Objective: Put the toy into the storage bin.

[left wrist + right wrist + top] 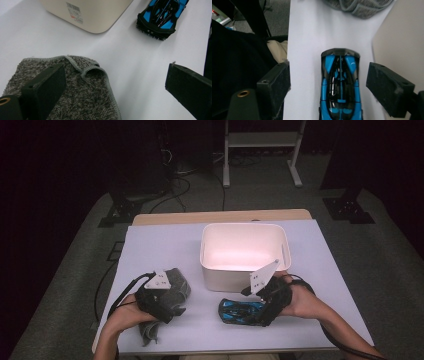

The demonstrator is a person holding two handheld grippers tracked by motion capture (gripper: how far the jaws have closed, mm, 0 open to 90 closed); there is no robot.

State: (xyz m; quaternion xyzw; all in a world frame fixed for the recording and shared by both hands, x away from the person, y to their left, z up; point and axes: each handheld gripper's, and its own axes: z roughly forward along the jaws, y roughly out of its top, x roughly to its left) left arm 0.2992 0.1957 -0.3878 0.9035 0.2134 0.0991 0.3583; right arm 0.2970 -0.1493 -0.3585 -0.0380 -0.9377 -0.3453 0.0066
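1. White bin (244, 251) taken as landmark; seen empty inside, so nothing judged packed yet
2. Blue toy car (241, 311) was lying on table (165, 242) just in front of bin's near wall, twd person
3. R gripper (328, 82) was spread wide w/ car betw. jaws; pads seen apart from car's sides, no grip yet
4. Grey towel (72, 92) was lying crumpled in front of bin, off to its left
5. L gripper (113, 87) was spread over towel's edge, nothing pinched
6. Left to do, as judged: car clamped, lifted into bin; towel likely after
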